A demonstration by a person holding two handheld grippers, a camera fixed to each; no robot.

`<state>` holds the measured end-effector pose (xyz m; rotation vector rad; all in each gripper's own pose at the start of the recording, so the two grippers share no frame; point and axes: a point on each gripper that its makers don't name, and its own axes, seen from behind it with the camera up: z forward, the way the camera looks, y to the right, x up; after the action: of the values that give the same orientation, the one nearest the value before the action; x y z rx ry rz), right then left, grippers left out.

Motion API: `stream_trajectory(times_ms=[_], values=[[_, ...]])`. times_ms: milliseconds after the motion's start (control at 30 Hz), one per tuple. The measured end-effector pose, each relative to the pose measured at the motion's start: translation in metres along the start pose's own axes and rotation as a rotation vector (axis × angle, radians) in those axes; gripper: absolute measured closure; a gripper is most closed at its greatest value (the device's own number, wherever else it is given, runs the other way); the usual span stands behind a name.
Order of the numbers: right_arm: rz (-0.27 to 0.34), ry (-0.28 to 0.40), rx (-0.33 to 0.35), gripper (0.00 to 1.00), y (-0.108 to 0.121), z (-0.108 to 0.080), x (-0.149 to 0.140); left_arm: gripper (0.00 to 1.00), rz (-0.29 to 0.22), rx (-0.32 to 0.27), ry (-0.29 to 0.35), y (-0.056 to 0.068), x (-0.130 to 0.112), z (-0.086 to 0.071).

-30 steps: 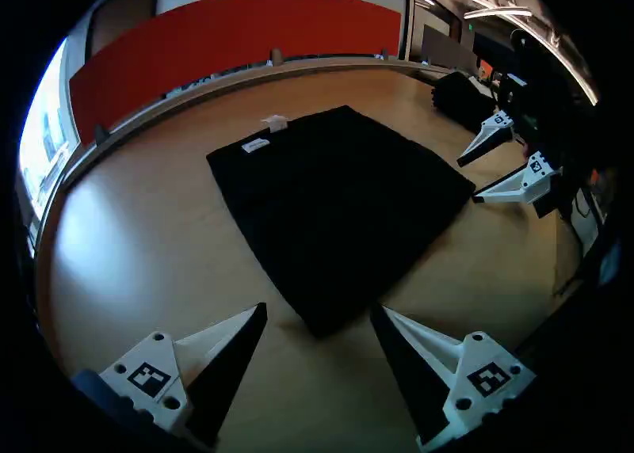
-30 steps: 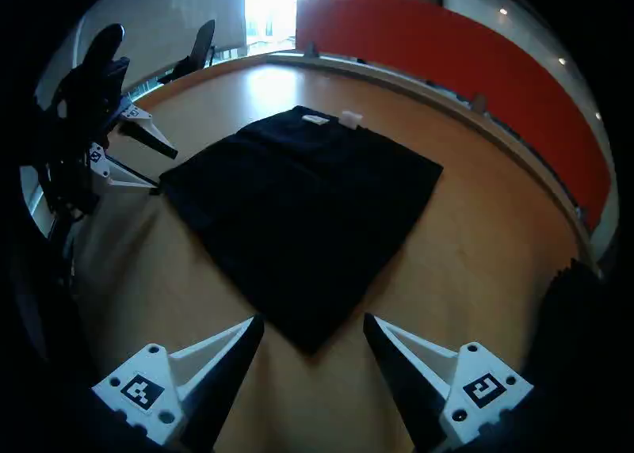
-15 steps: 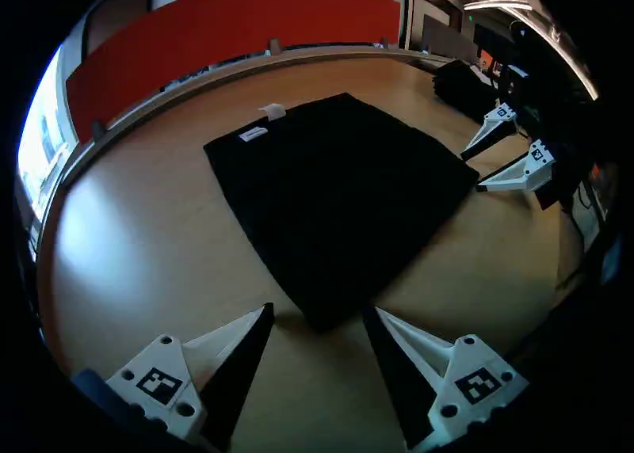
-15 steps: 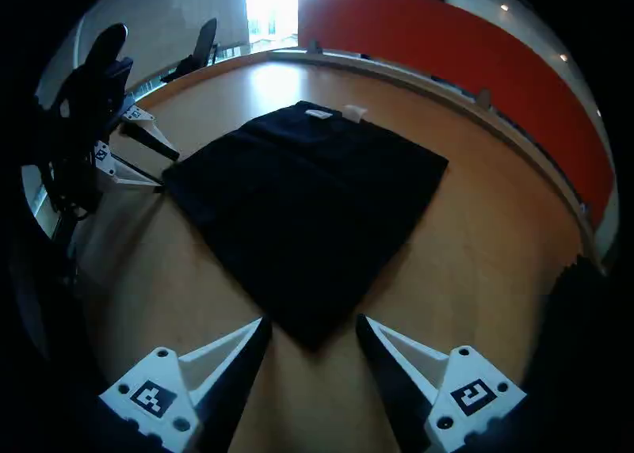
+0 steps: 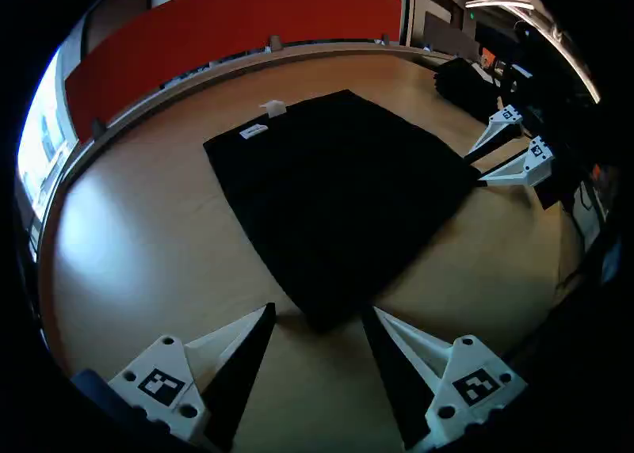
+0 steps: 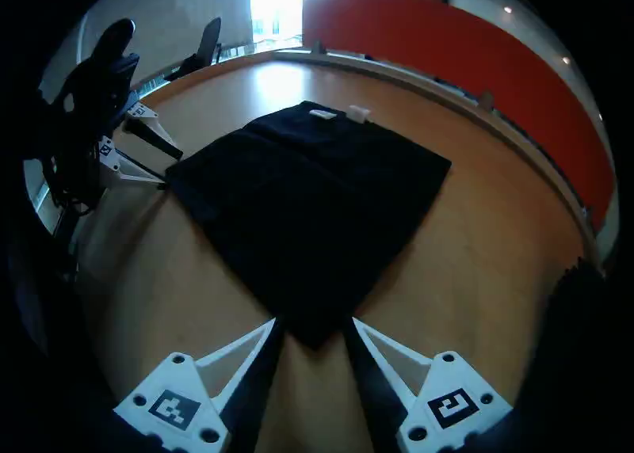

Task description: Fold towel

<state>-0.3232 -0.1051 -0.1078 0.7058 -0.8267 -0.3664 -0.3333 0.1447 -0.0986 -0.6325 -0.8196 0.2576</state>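
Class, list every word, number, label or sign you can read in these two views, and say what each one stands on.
No text can be read.
White label on the black towel: too small to read.
White tag at the towel's far edge: too blurred to read.
Square black-and-white markers on the left tongs and the right tongs: patterns only, no letters or numbers.

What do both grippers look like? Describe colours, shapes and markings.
The left gripper and the right gripper look alike. Each has two white, wedge-shaped jaws that taper to points and have black inner faces. The broad base of each jaw carries a square black-and-white marker and a few small round holes.
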Motion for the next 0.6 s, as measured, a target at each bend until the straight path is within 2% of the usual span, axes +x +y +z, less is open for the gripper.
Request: stream_trajectory(times_ms=[233, 500, 600], values=[[-0.013, -0.002, 0.014, 0.58, -0.003, 0.001, 0.002, 0.31, 0.007, -0.004, -0.006, 0.004, 0.001, 0.001], [-0.026, -0.007, 0.023, 0.74, -0.005, 0.001, 0.001, 0.56, 0.016, -0.011, -0.012, 0.011, 0.001, 0.001], [-0.02, -0.007, 0.02, 0.77, -0.006, 0.0, 0.001, 0.6, 0.016, -0.008, -0.013, 0.012, 0.001, 0.001]])
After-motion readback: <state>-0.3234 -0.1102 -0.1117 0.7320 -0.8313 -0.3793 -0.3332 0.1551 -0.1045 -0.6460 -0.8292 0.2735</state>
